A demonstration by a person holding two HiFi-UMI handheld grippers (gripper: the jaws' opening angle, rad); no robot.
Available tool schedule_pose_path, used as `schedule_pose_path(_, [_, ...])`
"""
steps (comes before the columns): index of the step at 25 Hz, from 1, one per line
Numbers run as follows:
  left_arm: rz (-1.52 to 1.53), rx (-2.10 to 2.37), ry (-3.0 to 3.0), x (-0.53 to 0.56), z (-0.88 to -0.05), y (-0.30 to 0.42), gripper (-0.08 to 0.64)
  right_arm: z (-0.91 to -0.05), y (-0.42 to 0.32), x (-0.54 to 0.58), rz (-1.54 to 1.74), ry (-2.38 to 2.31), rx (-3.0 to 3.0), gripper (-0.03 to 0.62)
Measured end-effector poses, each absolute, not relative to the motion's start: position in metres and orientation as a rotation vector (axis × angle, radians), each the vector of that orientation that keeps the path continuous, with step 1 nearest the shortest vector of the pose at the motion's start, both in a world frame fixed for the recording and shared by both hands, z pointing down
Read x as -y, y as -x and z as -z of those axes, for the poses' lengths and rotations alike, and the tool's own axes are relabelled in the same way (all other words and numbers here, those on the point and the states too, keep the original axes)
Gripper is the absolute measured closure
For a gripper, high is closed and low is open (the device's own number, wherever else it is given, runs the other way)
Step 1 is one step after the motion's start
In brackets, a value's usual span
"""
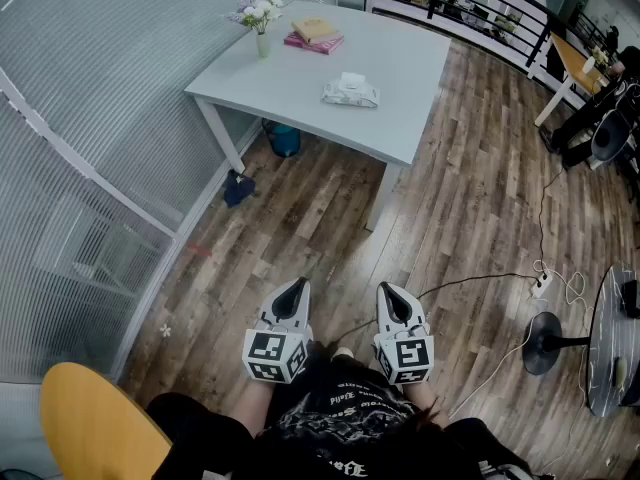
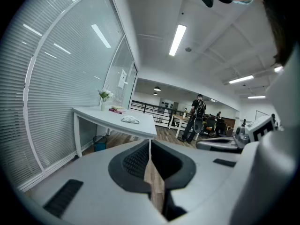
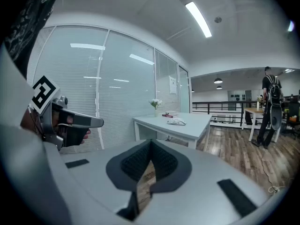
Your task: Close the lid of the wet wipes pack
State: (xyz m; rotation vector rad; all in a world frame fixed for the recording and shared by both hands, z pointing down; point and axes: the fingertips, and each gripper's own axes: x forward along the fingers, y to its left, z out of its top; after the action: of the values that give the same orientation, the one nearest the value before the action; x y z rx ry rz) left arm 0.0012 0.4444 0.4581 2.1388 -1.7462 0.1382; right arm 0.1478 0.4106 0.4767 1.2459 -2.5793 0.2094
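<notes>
Well back from the table, wet wipes pack lying mid-table, left gripper and right gripper held jaws together on nothing; likely best to step close, then push it closed from above.

Wet wipes pack: white, soft, bit crumpled. Lies flat on pale table, near front edge, toward middle. Lid too small to make out.

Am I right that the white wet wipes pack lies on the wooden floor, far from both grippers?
Not quite: the head view shows the white wet wipes pack on the pale rectangular table, far from the left gripper and right gripper.
</notes>
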Motion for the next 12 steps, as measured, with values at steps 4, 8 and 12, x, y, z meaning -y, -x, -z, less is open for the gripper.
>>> schedule_pose_path(4, [-0.165,1.733,-2.16,-0.4437,-0.4614,0.002,0.545,-0.48,-0.1406,-0.4107,-0.211,-1.236,2.578,0.594])
schedule_pose_path(8, [-0.169,1.73,-2.175,-0.4396,-0.4595,0.004,0.545,-0.4781,-0.1375,-0.4116,-0.2,-1.236,2.576,0.594])
schedule_pose_path(12, [-0.162,1.738,-2.202,-0.4357,-0.4531,-0.0016,0.545,-0.4755,-0.1399,-0.4131,-0.198,-1.22,2.603,0.594])
